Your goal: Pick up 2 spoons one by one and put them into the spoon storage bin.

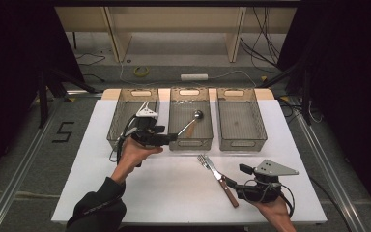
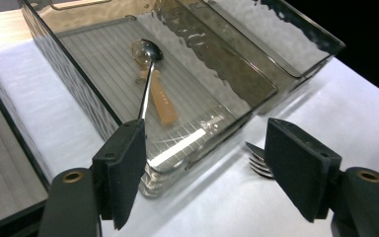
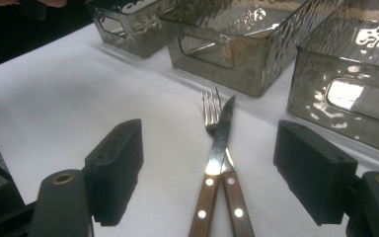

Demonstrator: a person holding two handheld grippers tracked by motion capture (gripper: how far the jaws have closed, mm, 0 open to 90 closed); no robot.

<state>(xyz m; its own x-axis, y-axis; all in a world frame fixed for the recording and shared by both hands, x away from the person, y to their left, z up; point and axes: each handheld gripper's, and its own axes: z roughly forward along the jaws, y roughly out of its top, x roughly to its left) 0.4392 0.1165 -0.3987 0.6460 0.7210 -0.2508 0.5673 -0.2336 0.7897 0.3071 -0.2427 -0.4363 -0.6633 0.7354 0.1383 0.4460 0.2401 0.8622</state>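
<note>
High view. Three smoked-plastic trays stand side by side along the far half of the white bench (image 1: 125, 193). The middle tray (image 1: 190, 143) holds a spoon (image 1: 191, 122), its bowl toward the far end and its handle slanting toward the near left corner. The left gripper (image 1: 171, 137) hangs at the near left corner of that tray, above the gap to the left tray (image 1: 121, 121), with nothing in its grasp. The right tray (image 1: 240, 141) has nothing visible in it. On the bench in front of the trays lie a fork (image 1: 204, 160) and a knife (image 1: 221, 179), wooden-handled and crossed over each other. The right gripper (image 1: 232, 181) rests low just beside their handle ends.

Left gripper view. The two black fingers (image 2: 126, 170) stand wide apart with nothing between them. Beyond them the spoon (image 2: 148, 74) lies on the ribbed floor of the middle tray (image 2: 103, 113), clear of both fingers. The fork tines (image 2: 257, 160) show on the bench near the right finger.

Right gripper view. The fingers (image 3: 118, 168) are spread wide on either side of the knife (image 3: 219, 148) and fork (image 3: 211, 111), touching neither. The knife lies across the fork, and the handles point back toward the gripper.
</note>
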